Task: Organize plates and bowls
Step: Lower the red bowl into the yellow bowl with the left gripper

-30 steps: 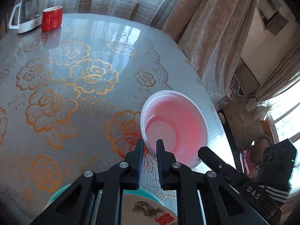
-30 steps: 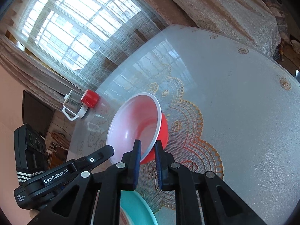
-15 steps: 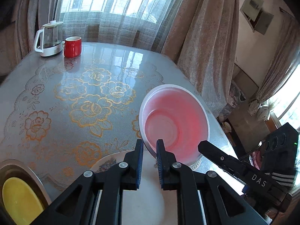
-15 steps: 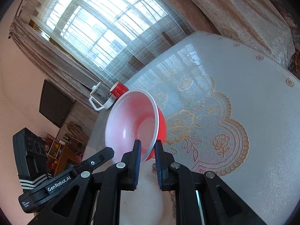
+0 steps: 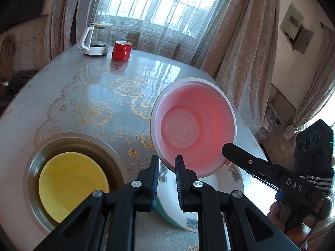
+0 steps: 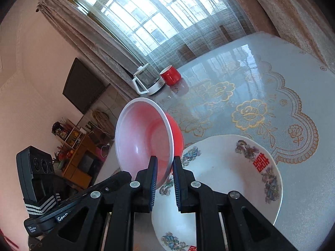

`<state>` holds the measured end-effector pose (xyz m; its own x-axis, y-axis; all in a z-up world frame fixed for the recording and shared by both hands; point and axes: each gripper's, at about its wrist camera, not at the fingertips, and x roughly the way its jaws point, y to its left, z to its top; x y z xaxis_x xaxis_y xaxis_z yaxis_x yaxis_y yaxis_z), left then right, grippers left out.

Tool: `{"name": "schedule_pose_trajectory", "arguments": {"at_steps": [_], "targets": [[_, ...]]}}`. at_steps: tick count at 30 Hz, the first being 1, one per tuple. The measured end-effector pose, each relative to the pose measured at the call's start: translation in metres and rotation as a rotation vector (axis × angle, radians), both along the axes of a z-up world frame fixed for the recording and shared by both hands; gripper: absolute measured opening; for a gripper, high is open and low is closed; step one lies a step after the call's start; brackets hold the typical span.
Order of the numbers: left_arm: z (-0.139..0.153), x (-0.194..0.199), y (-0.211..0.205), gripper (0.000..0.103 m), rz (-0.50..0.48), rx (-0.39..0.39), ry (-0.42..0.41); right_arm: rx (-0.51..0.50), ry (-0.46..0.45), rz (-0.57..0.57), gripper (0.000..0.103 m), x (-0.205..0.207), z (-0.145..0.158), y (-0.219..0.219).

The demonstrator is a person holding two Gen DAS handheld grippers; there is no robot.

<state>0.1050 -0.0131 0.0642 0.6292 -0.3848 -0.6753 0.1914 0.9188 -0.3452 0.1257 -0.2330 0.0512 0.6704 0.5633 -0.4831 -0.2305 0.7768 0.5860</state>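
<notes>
Red bowl looks thin, light, stiff plastic w/ slick rim; both tongs, left gripper & right gripper, clamp its near rim, 2 opposite edges, above white plate.

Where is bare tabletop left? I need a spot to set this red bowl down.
Free: the wide flowered middle of the table, between the red mug and the metal basin; also the patch to the right of the white patterned dish. Crowded: the near edge, where basin with yellow plate and dish sit close together under the red bowl.
</notes>
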Motion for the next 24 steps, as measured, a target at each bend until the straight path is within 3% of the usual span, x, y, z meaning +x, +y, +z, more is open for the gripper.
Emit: {"name": "schedule_pose_trajectory", "arguments": {"at_steps": [12,24], "targets": [[0.015,-0.044,0.103,0.015,0.158,-0.068,-0.036,0.021,0.041,0.221,0.014,-0.003,-0.004,0.101],[-0.014,-0.062,0.137,0.015,0.202,-0.118,0.05,0.002,0.142,0.3,0.017,-0.002,-0.031,0.145]]}}
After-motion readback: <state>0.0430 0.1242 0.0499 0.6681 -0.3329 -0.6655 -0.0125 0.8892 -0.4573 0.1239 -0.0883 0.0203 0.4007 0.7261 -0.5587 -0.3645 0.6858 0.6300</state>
